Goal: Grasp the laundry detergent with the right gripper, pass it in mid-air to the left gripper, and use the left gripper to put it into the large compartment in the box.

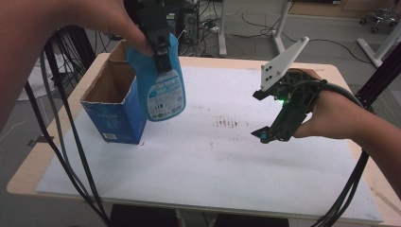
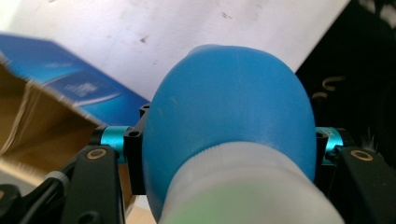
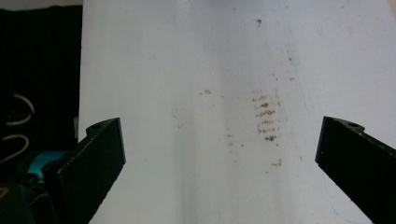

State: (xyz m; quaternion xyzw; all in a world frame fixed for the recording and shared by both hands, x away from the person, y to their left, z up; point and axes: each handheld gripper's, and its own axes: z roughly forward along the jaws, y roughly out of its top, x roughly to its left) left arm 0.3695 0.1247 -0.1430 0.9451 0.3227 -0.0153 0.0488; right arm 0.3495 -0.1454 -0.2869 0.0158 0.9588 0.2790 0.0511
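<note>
Left gripper (image 1: 158, 45), body partly cut off by the top edge in the high view; jaws clamped on the neck end of a blue bottle (image 1: 161, 82), label print too small to read. Bottle held in the air, base downward and slightly tilted, just beside and partly over the open blue carton (image 1: 116, 120); carton interior brown, contents hidden in shadow. Brown smudges (image 1: 226, 123) on the white board (image 1: 203, 165) at centre. Right gripper (image 1: 265, 132), pointing leftward above the board, jaws spread wide, nothing between them.
</note>
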